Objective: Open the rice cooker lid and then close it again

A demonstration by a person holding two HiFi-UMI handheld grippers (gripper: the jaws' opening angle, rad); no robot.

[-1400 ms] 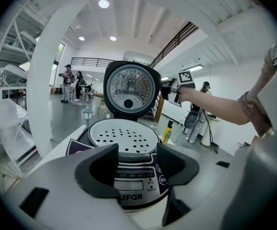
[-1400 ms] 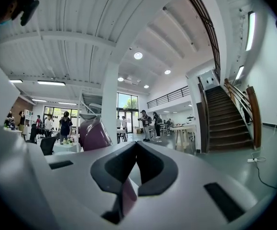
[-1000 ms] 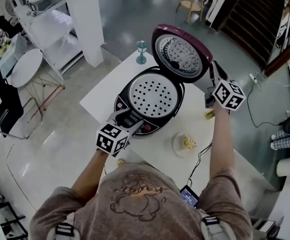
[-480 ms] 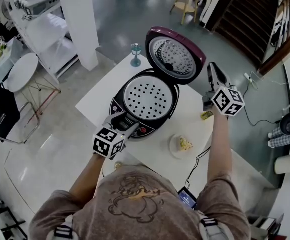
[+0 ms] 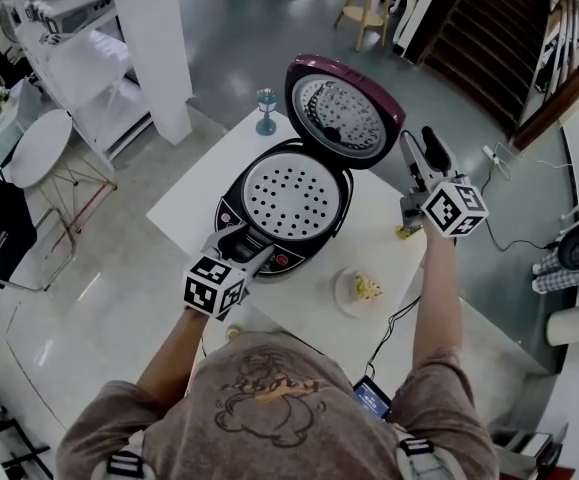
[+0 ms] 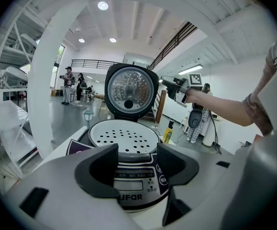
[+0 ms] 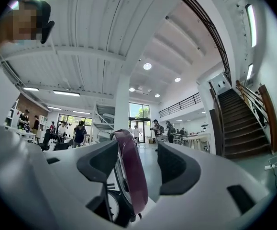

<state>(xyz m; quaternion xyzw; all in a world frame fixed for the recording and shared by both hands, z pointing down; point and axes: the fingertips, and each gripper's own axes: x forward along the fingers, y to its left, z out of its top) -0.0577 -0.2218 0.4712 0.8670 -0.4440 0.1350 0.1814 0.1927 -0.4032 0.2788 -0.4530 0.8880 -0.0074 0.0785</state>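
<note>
The rice cooker (image 5: 289,203) sits in the middle of the white counter (image 5: 194,193). Its purple lid (image 5: 344,113) is swung fully up on the far hinge, and the perforated tray inside is showing. So the opening half looks done to me, and the closing is what's ahead.

My left tongs (image 5: 247,246) are spread wide at the front control panel. I can't tell whether they touch it. My right tongs (image 5: 421,153) have just been opening. The lid's rim stands between their pads, close to one pad and clear of the other, so nothing is pinched there.

What worries me:
- **Slipping off the rim:** the right tongs only straddle a thin, curved edge. If I push the lid down with them this loose, they could skate off sideways.
- **The lid slamming:** once it tips past upright it may drop under its own weight. It could then bang shut or miss the latch.
- **The cooker sliding:** if the left tongs aren't really bracing the front, a hard push could shove the whole pot along the counter.
- **Things nearby:** a small yellow bottle (image 5: 405,231) stands just beside my right forearm and a plate (image 5: 347,293) lies near the cooker. A careless downward sweep could knock either.
</note>
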